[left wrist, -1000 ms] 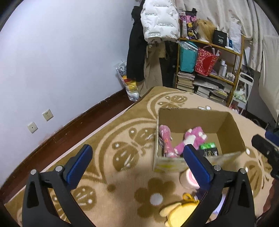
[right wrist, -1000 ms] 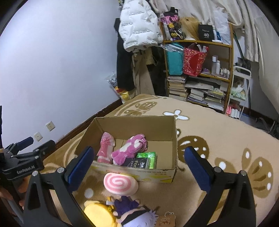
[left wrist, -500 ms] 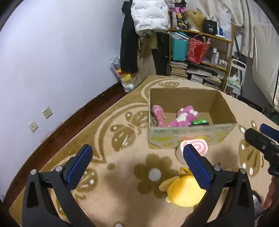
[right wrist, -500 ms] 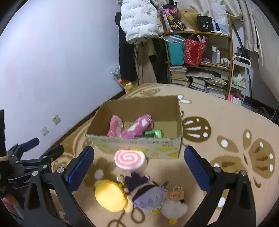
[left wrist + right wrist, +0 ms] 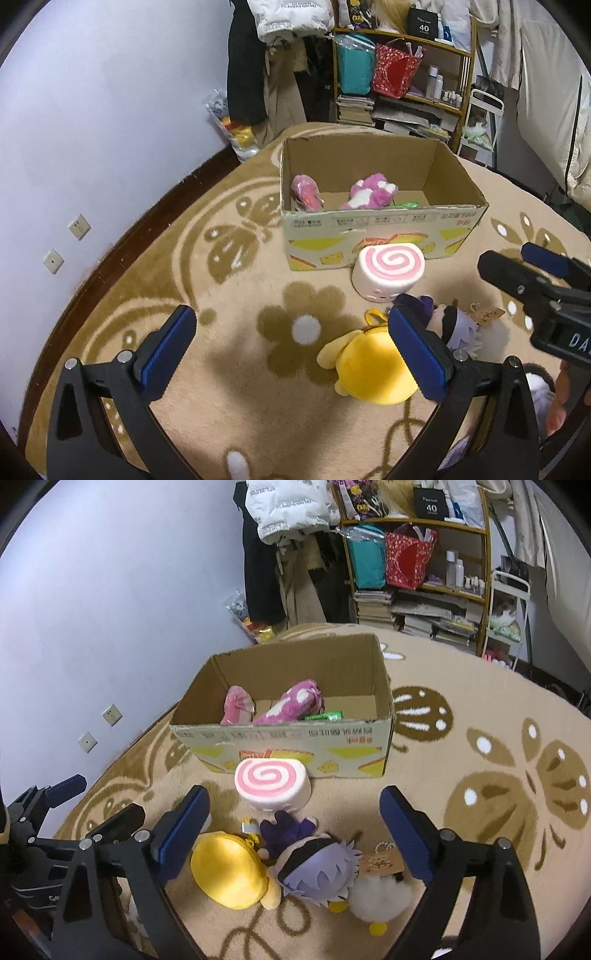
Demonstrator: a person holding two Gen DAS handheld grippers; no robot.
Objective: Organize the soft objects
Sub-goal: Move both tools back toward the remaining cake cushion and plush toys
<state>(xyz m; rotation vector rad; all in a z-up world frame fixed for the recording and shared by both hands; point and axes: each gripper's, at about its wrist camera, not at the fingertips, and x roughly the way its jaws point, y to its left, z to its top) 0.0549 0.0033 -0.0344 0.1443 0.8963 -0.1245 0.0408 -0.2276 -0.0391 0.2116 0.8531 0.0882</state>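
An open cardboard box (image 5: pixel 380 221) (image 5: pixel 295 738) stands on the patterned carpet and holds two pink plush toys (image 5: pixel 369 192) (image 5: pixel 291 701) and a green packet (image 5: pixel 325 716). Against its front wall leans a pink swirl roll plush (image 5: pixel 388 269) (image 5: pixel 273 779). Nearer lie a yellow plush (image 5: pixel 365 365) (image 5: pixel 229 871), a purple-haired doll (image 5: pixel 454 325) (image 5: pixel 317 867) and a white fluffy toy (image 5: pixel 380 897). My left gripper (image 5: pixel 291 339) hovers open over bare carpet, left of the yellow plush. My right gripper (image 5: pixel 295 808) hangs over the doll, its jaws closing but touching nothing.
A crowded wooden shelf (image 5: pixel 406 74) (image 5: pixel 424 572) with bags and books stands behind the box, beside hanging coats (image 5: pixel 251 55). A plastic bag (image 5: pixel 232 125) sits against the wall, which has two sockets (image 5: pixel 79 226). A white cart (image 5: pixel 506 609) stands at the far right.
Both grippers have come down toward the carpet and tipped further downward. The loose toys are now larger and sit under the right gripper, whose jaws have narrowed slightly.
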